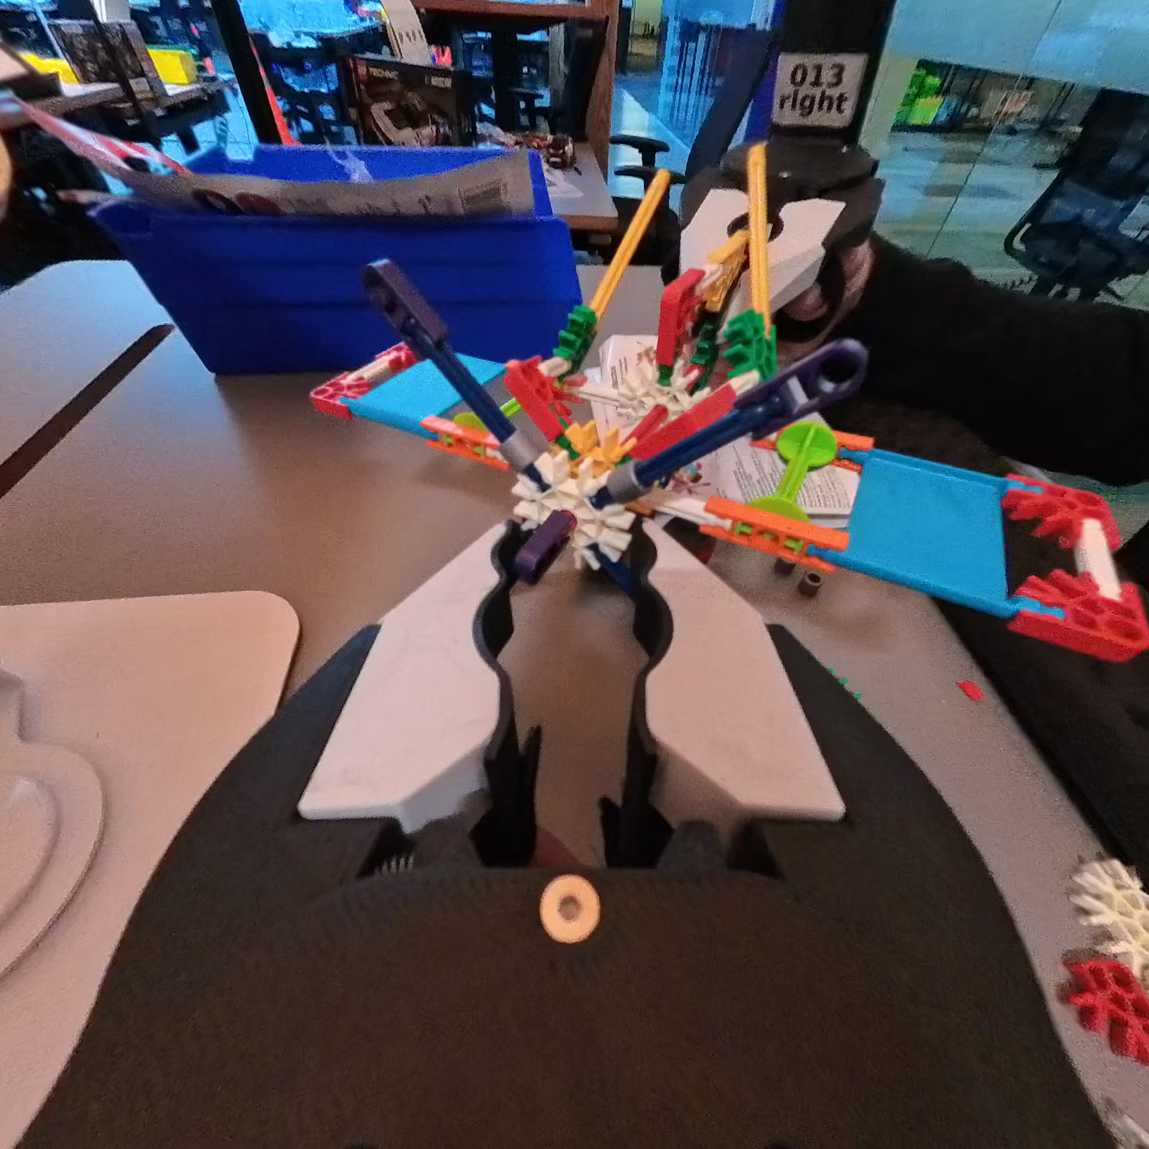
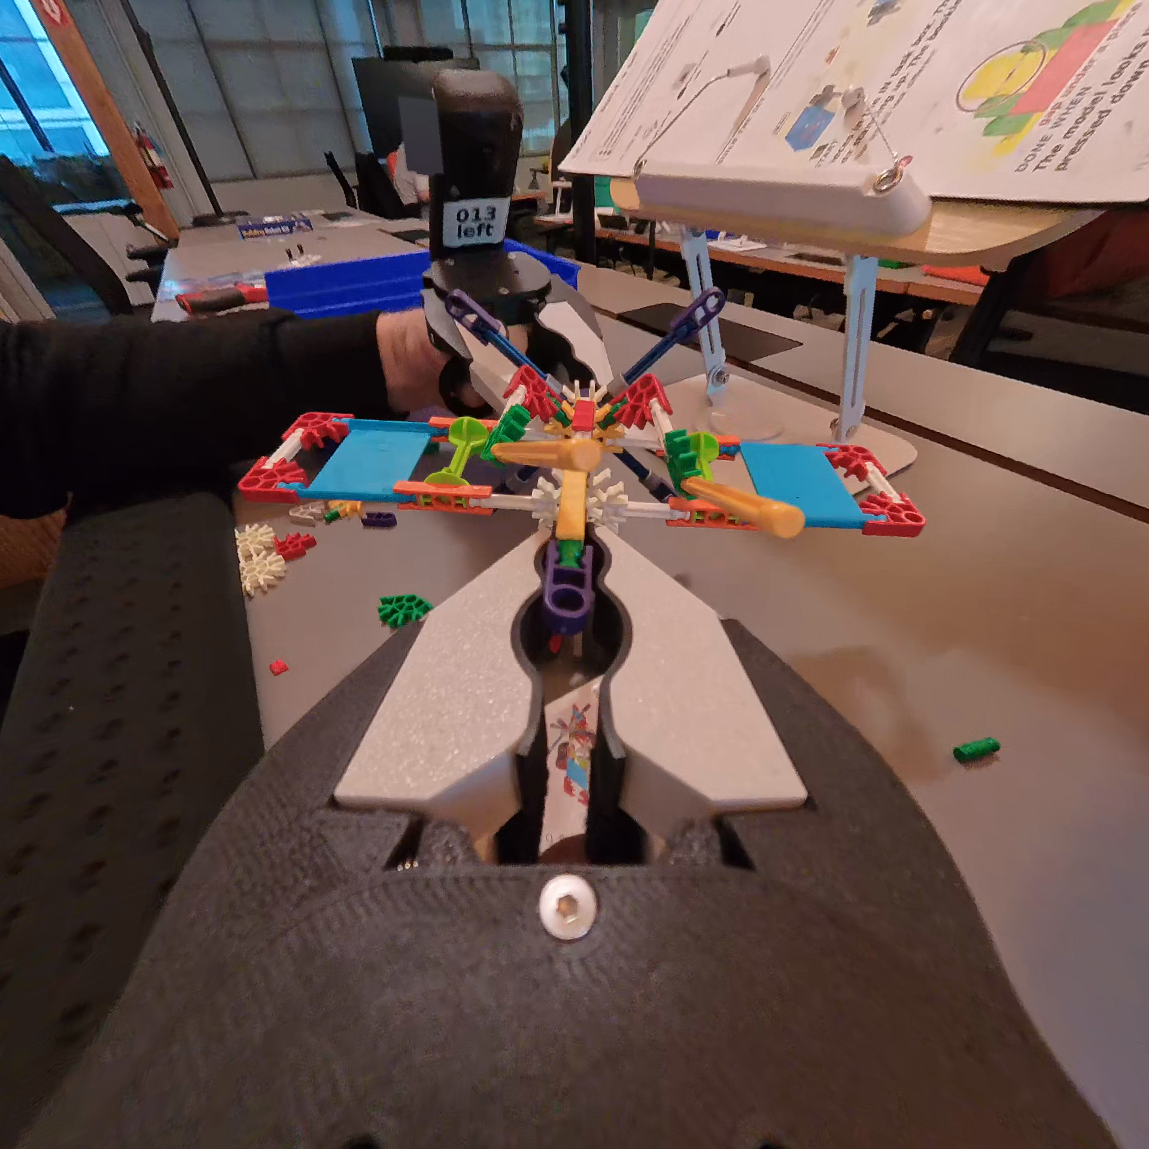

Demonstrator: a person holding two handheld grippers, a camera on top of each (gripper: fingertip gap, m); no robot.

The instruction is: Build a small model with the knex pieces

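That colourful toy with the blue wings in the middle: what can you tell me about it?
The rod-and-connector toy model is snap-together plastic: white snowflake hubs, red, green and orange connectors, dark blue and yellow rods, and two flat blue panels spread like wings. It is held above the grey table from opposite ends: the left claw grips by a white hub, and the right claw pinches a purple piece.

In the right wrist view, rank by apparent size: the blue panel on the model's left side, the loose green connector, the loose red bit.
1. blue panel
2. green connector
3. red bit
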